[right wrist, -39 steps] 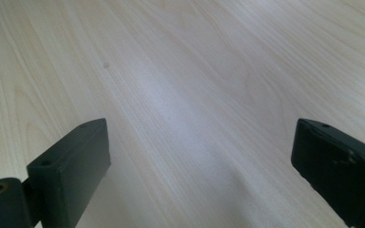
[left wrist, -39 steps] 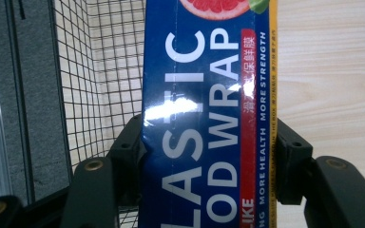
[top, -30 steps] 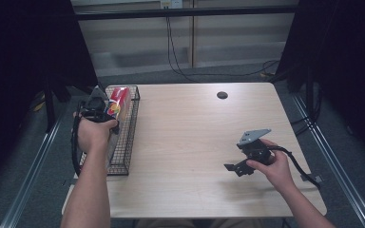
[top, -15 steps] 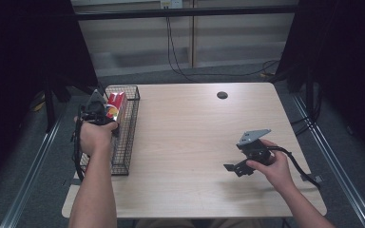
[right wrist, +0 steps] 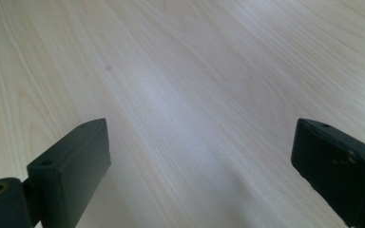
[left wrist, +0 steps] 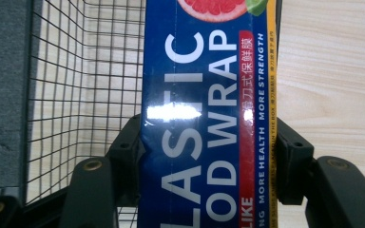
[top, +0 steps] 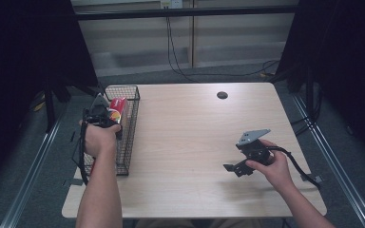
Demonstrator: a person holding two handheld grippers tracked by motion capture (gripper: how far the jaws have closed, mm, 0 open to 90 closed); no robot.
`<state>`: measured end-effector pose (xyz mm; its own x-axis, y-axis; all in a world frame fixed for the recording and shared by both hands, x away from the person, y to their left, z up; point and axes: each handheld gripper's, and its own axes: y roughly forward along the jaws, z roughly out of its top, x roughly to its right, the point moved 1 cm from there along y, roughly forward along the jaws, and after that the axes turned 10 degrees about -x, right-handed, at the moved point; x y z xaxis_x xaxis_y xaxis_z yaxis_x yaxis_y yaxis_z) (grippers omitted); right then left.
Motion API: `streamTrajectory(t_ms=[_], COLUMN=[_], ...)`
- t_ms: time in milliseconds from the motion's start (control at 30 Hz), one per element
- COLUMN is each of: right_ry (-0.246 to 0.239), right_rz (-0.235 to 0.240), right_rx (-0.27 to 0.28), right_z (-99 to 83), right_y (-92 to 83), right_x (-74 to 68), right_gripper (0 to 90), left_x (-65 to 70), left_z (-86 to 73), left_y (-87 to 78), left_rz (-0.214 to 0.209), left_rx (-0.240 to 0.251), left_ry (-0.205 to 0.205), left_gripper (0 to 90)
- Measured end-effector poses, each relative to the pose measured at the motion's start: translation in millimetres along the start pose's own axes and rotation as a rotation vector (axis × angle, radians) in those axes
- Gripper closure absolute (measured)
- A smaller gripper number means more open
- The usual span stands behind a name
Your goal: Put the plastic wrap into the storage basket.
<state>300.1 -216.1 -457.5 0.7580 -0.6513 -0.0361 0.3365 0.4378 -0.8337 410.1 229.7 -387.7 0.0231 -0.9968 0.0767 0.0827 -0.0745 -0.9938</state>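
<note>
A long blue box of plastic food wrap (left wrist: 204,118) with a red end (top: 117,107) is clamped across its width between the pads (left wrist: 126,147) of my left gripper (top: 105,114). I hold it above the black wire basket (top: 128,137) at the table's left edge, and the basket mesh (left wrist: 76,85) lies below and to the left of the box. My right gripper (top: 235,167) hovers low over the bare wooden table (right wrist: 195,71) at the near right. It is open, with its fingers (right wrist: 76,156) wide apart and nothing between them.
A small dark round grommet (top: 222,95) sits in the tabletop at the far middle-right. Cables hang behind the table, and dark curtains stand at both sides. Light wood table surface (top: 185,142) stretches between the basket and my right hand.
My left hand has drawn the box slightly back toward the near side over the basket. The right gripper has stayed where it was.
</note>
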Motion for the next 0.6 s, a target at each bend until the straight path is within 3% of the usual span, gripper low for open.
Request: streamTrajectory(t_ms=[433, 600], right_ry=[0.0, -0.004], right_rz=[0.005, -0.006], right_rx=[0.006, 0.0], right_z=[-0.1, 0.0], right_y=[-0.4, 0.0], right_x=[0.3, 0.2], right_gripper=[5.3, 5.3], left_x=[3.7, 5.5], left_z=[1.1, 0.9], left_y=[11.5, 15.8], left_rz=[-0.004, 0.005], left_rx=[-0.024, -0.038], left_ry=[-0.011, 0.009], left_gripper=[40.9, 40.5])
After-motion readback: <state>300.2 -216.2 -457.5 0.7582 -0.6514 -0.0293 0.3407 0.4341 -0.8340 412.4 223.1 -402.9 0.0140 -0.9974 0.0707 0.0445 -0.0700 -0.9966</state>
